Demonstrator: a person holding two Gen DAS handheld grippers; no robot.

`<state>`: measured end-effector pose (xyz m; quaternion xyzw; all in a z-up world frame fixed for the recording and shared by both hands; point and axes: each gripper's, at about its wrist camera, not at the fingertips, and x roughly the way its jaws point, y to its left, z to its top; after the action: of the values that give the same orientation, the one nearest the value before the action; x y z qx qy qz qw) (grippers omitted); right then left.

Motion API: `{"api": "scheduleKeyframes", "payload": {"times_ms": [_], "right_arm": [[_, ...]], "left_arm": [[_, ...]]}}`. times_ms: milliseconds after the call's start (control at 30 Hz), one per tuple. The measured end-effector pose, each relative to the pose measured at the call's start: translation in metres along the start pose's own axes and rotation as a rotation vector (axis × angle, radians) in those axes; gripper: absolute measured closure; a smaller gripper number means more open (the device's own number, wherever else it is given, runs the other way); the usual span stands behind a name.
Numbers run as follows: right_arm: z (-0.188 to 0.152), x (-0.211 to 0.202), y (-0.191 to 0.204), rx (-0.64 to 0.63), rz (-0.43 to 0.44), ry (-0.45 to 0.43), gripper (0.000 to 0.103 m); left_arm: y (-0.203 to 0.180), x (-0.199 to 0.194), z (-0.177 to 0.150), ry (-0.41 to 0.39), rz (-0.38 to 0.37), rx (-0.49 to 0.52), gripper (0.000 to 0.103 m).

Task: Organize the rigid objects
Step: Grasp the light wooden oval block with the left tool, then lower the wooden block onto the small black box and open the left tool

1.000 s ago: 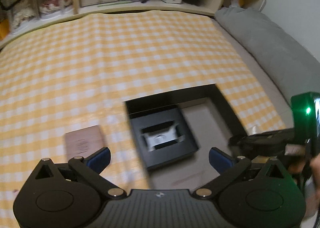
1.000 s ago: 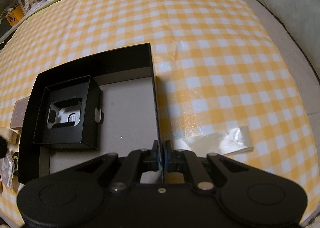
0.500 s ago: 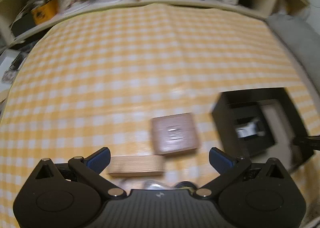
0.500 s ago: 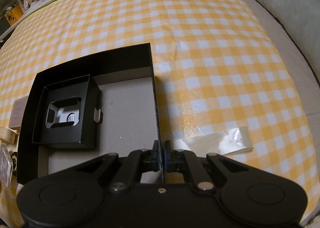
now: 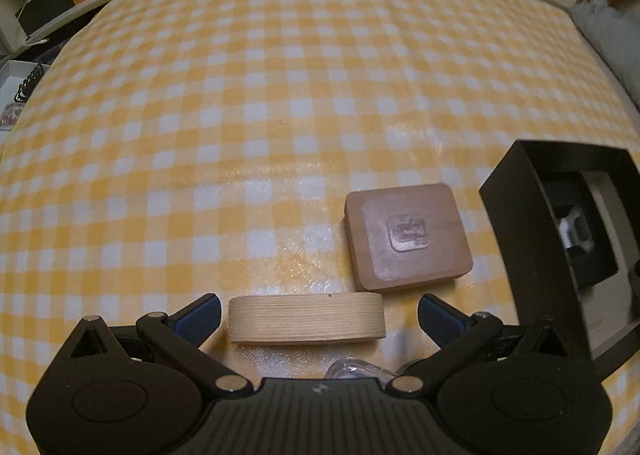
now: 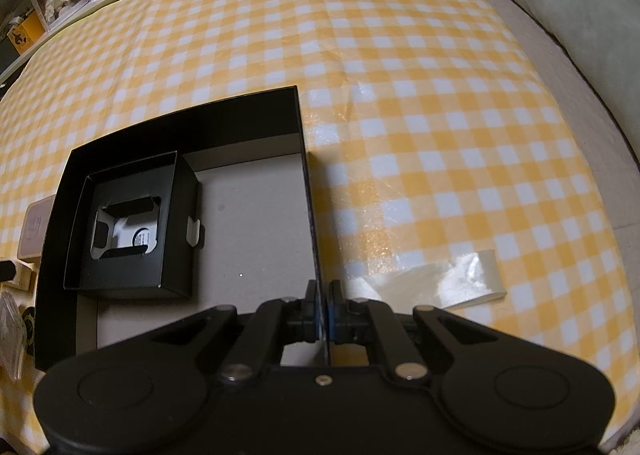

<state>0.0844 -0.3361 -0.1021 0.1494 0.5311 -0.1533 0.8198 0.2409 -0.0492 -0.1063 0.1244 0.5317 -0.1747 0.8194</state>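
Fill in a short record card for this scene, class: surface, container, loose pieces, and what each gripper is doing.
surface: yellow checked cloth
container: large black box, open, with a small black box inside at its left
loose pieces: pale wooden block and brown wooden block, side by side on the cloth, outside the large box
other item: clear plastic sheet on the cloth right of the box
left gripper: open, jaws either side of the pale block, not touching it
right gripper: shut on the large box's right wall

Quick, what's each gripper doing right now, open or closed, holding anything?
Left gripper: open, empty, a pale wooden block between its fingers.
Right gripper: shut on the black box's wall.
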Motion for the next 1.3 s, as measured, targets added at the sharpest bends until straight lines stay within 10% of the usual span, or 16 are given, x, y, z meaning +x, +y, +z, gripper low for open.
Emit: {"api": "scheduleKeyframes", "payload": {"times_ms": [700, 1067, 1300], "right_arm": [[0.000, 0.000, 0.000, 0.001, 0.000, 0.001, 0.098], [-0.002, 0.004, -0.003, 0.000, -0.002, 0.004, 0.098], [-0.002, 0.003, -0.003, -0.001, -0.002, 0.004, 0.098]], "left_arm": [[0.015, -0.003, 0.014, -0.040, 0.017, -0.077, 0.015], [0.024, -0.037, 0.031, -0.084, -0.168, -0.232, 0.015], [-0.052, -0.056, 0.037, -0.129, -0.298, -0.055, 0.015]]}}
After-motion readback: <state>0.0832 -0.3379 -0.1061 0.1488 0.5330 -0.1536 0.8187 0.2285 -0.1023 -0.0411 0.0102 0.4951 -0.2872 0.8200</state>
